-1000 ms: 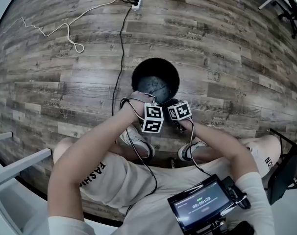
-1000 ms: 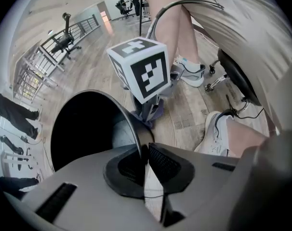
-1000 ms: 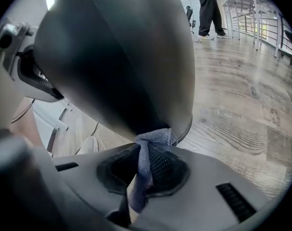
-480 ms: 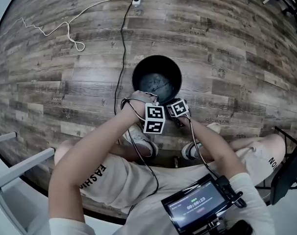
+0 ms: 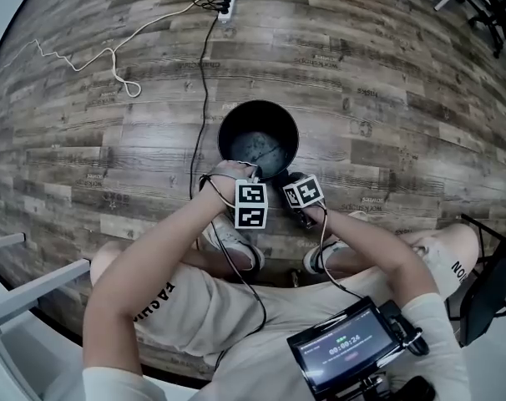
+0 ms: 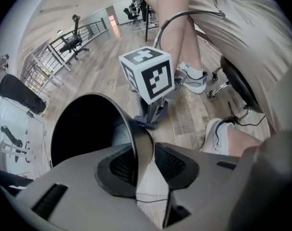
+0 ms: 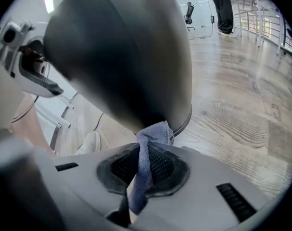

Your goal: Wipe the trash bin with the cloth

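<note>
The left gripper (image 6: 145, 170) sits over the rim of the black trash bin (image 5: 258, 140) at 7 o'clock. Its jaws have just been opening, and the rim stands loose between them. The right gripper (image 7: 142, 170) is clamped tight on the blue cloth (image 7: 154, 133), which touches the bin's outside at 5 o'clock. The bin stands on the wood floor (image 5: 387, 73).

Steeply downward left tool (image 6: 146, 150), jaws just opening astride the bin rim (image 6: 136, 129); right tool (image 7: 145, 166) tight on cloth (image 7: 154, 131).
</note>
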The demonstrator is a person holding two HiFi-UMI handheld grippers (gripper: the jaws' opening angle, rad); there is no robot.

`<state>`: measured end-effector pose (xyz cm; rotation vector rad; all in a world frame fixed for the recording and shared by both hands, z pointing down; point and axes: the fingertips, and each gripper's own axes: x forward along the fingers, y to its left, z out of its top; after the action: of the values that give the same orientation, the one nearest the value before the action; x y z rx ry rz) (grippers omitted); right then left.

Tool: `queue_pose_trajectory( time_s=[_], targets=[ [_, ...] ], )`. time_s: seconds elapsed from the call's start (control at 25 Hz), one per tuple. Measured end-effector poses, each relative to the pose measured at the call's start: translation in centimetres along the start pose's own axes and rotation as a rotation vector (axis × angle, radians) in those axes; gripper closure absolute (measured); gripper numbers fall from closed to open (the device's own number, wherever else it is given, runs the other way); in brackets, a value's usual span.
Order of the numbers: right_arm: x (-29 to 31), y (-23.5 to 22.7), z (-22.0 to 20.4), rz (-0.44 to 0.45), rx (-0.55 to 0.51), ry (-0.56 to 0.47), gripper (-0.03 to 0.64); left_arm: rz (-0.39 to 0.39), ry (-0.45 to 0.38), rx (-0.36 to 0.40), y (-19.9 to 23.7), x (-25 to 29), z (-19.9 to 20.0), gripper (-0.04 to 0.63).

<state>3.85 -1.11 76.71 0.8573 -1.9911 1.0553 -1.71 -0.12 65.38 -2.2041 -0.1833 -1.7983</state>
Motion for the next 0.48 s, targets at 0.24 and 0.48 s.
queue_pose_trajectory(
  time_s=[0.24, 0.48],
  targets=[
    [-4.9, 2.2, 1.5, 0.034, 0.040, -0.025, 0.583, 0.007, 0.070, 0.130, 0.1, 0.1, -2.4, 0.428],
    [-9.7, 4.9, 1.8, 0.069, 0.101, -0.063, 0.583, 0.048, 0.149, 0.186, 1.2, 0.5, -5.0, 0.483]
  ],
)
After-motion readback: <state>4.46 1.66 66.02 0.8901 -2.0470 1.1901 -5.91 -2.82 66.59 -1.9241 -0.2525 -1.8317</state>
